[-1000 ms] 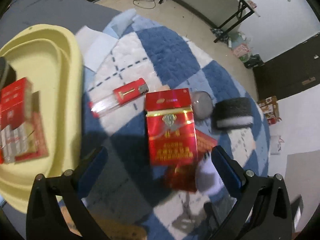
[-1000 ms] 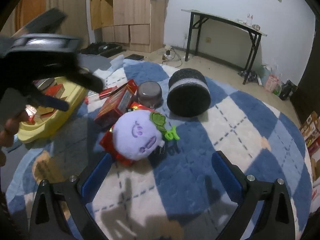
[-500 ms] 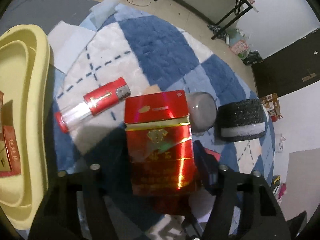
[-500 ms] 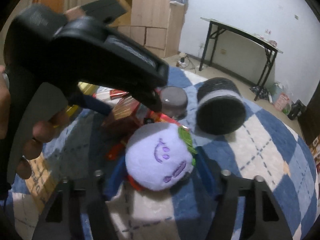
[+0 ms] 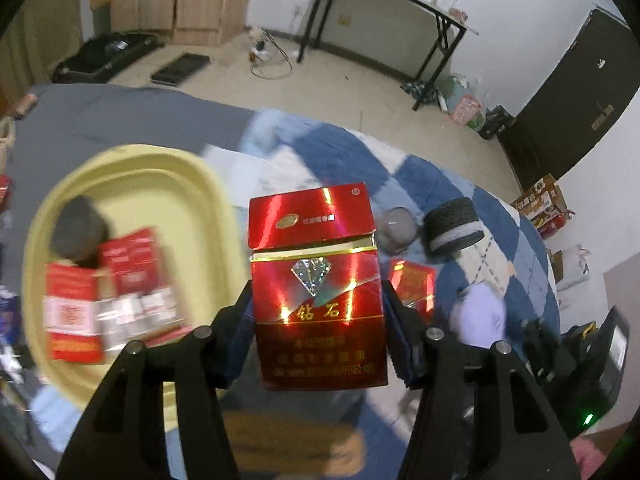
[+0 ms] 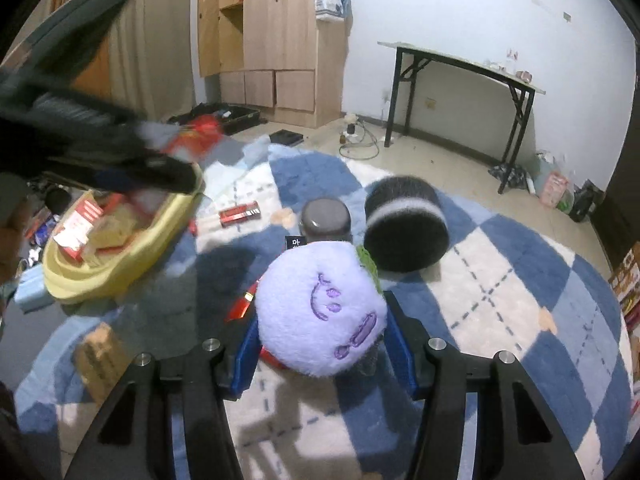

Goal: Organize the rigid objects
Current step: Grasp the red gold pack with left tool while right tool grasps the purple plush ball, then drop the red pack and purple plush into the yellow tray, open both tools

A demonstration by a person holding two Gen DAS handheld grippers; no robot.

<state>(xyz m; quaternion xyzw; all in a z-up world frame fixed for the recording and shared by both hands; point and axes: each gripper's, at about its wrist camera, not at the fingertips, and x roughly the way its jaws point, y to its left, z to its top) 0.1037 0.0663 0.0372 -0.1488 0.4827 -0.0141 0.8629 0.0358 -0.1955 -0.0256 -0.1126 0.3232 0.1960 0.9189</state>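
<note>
Left gripper (image 5: 318, 320) has the red cigarette pack (image 5: 316, 280) pinched upright between its fingers (image 5: 244, 320), pads flat against both long sides, lid end up, and the pack hangs in the air above the rug. Just to its left sits the yellow tray (image 5: 132, 168), with more red boxes (image 5: 104, 280) and a dark lump (image 5: 80, 228) inside, all a bit blurred. Beyond the pack, a grey round lid-like thing (image 5: 396, 224) and a black cylinder with a pale band (image 5: 454, 226) rest on the blue-and-white checked rug (image 5: 340, 148), and another red packet (image 5: 412, 280) lies just behind the right-hand finger.

Over to the right wrist view: the right gripper (image 6: 320, 344) is clamped on the purple plush ball (image 6: 320, 308), blue-padded fingers (image 6: 246, 344) squeezing it from both sides, stitched face towards the camera, green tuft at its upper right. The plush sits low, over something red (image 6: 242, 306) on the rug; whether it rests on it I cannot tell. Behind it stand the grey lid and the black cylinder, close to each other. A small red lighter-like box (image 6: 239, 213) lies on a white square nearer the tray. At the upper left, blurred, the left gripper carries its red pack over the tray's rim, a person's hand (image 6: 12, 232) at the frame edge.
</note>
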